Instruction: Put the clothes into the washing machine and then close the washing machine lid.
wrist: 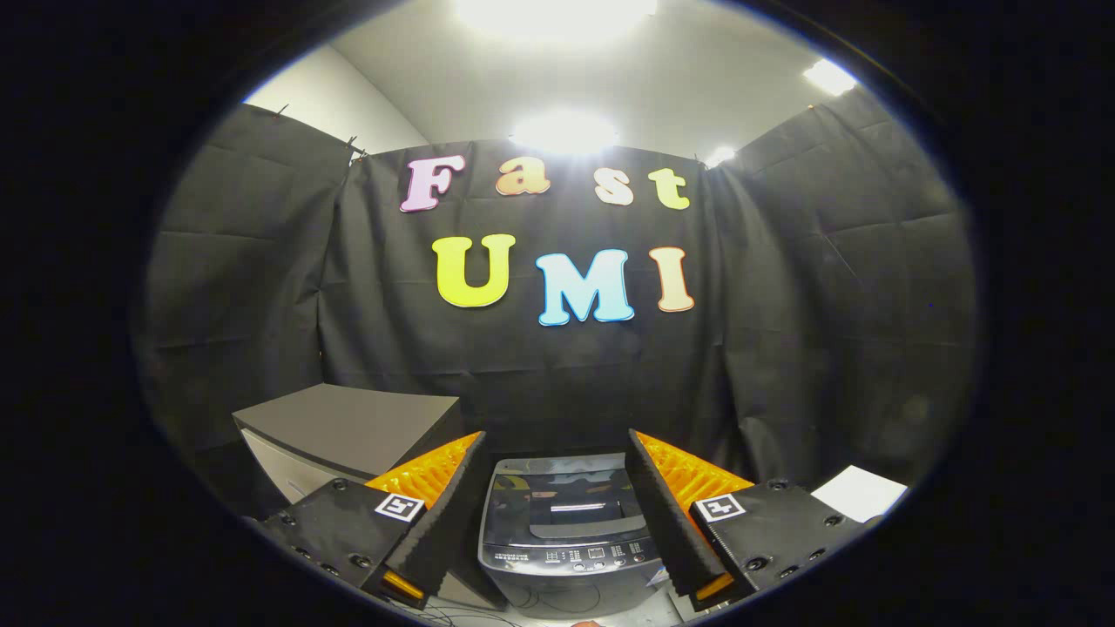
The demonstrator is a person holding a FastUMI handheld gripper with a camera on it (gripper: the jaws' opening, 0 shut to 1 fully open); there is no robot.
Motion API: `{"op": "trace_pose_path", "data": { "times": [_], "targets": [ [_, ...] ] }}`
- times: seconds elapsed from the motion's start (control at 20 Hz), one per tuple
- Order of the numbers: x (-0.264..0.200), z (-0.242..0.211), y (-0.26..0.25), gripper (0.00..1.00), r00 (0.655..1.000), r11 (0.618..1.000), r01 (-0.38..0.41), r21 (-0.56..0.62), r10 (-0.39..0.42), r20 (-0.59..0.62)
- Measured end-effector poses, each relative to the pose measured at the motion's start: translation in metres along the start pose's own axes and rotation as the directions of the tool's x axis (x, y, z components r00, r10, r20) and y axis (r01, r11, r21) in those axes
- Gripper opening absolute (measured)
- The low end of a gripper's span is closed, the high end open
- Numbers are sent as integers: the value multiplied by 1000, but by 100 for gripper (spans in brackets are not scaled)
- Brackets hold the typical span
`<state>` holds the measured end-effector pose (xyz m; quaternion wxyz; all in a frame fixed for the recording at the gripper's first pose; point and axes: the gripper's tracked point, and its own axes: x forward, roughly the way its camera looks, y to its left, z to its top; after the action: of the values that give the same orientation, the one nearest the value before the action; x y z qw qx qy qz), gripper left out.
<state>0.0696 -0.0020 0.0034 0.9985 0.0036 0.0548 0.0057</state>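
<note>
the gripper [557, 514] is wide open and holds nothing. the washing machine [571, 544] sits low, just ahead, seen in the gap between the two fingers. its lid [564, 501] looks shut. a gray box [348, 427] stands beyond the left finger.

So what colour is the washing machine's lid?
Dark, glossy grey washing machine lid, seen in the gripper view between the open gripper fingers.
</note>
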Motion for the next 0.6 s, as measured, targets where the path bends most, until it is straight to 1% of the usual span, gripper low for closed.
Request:
{"op": "trace_pose_path", "data": {
  "times": [0.2,0.6],
  "targets": [
    [-12,5,-8,97,1000,1000,17,10,-18,10],
    [-19,9,-8,97,1000,1000,9,-1,-9,15]
  ]
}}
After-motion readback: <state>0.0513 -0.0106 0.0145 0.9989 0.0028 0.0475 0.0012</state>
